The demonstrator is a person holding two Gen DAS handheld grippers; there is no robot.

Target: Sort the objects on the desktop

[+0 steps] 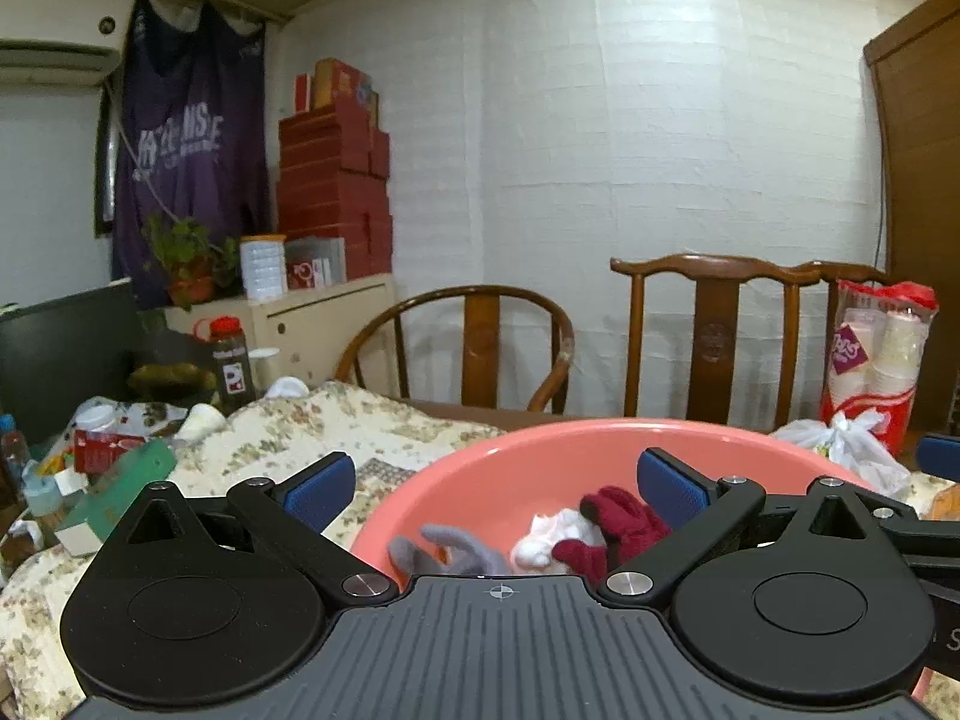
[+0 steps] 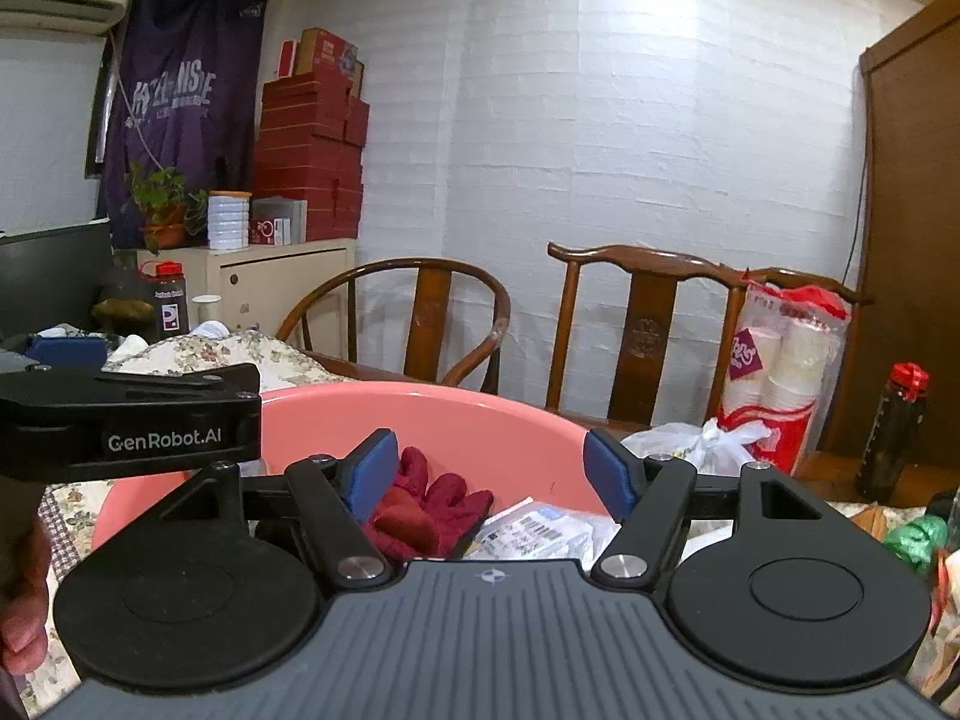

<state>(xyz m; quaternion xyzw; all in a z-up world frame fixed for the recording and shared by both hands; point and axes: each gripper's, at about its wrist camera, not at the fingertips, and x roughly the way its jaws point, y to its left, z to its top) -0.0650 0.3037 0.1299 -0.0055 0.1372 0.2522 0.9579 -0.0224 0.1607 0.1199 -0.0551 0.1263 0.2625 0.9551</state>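
Both jaws sit wide and empty: left gripper and right gripper hover at the pink basin. Dark red glove lies inside with a grey one. I'd come straight down, pinch one glove only, missing the packet.

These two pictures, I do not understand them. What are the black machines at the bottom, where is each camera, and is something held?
Each black machine is a hand-held gripper with two blue-padded fingers; a person carries one in each hand. A camera on each looks forward along its fingers. One picture comes from the left gripper, the other from the right gripper. Both stand open and hold nothing. Below them is a round pink plastic basin on a floral cloth. Inside lie a dark red knitted glove, a grey glove, something white and woolly and a labelled plastic packet.
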